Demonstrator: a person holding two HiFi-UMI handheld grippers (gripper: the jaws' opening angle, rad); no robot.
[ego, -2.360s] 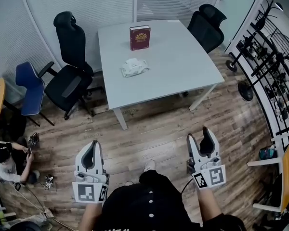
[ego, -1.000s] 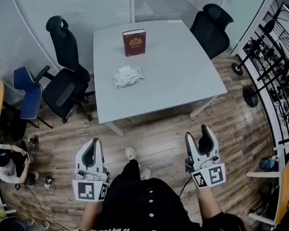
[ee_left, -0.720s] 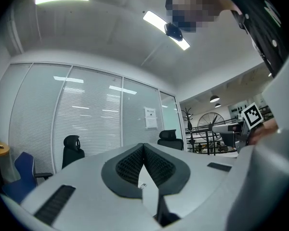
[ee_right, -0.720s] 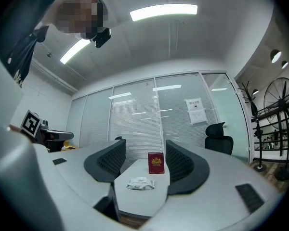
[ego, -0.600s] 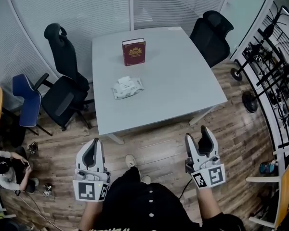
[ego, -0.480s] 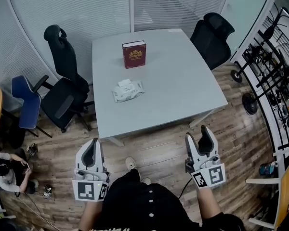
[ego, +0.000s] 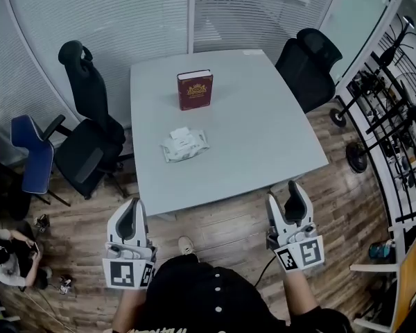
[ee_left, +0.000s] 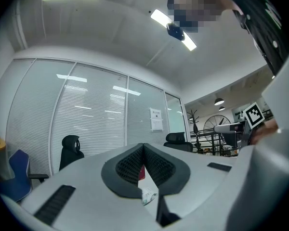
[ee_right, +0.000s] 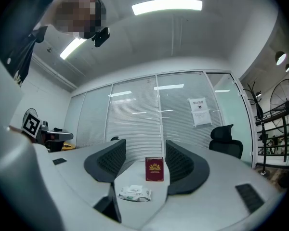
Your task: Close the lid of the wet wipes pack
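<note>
On the left half of the pale grey square table point(ego: 263, 137), about midway between its near and far edges, the white crinkled wet wipes pack point(ego: 184, 144) is seen lying flat. Its white lid flap is on the upper face, and whether it is raised cannot be told. Beyond the pack, toward the far edge, a dark red hardback book point(ego: 195, 90) is stood upright. Short of the near edge, over the wooden plank floor point(ego: 215, 220), both tongs are held well apart from the pack. The left gripper point(ego: 130, 207) is seen with its jaw tips pressed together and nothing between them. The right gripper point(ego: 286, 196) is held with its jaws wide apart and empty. A black office chair point(ego: 90, 137) is placed by the left edge.
</note>
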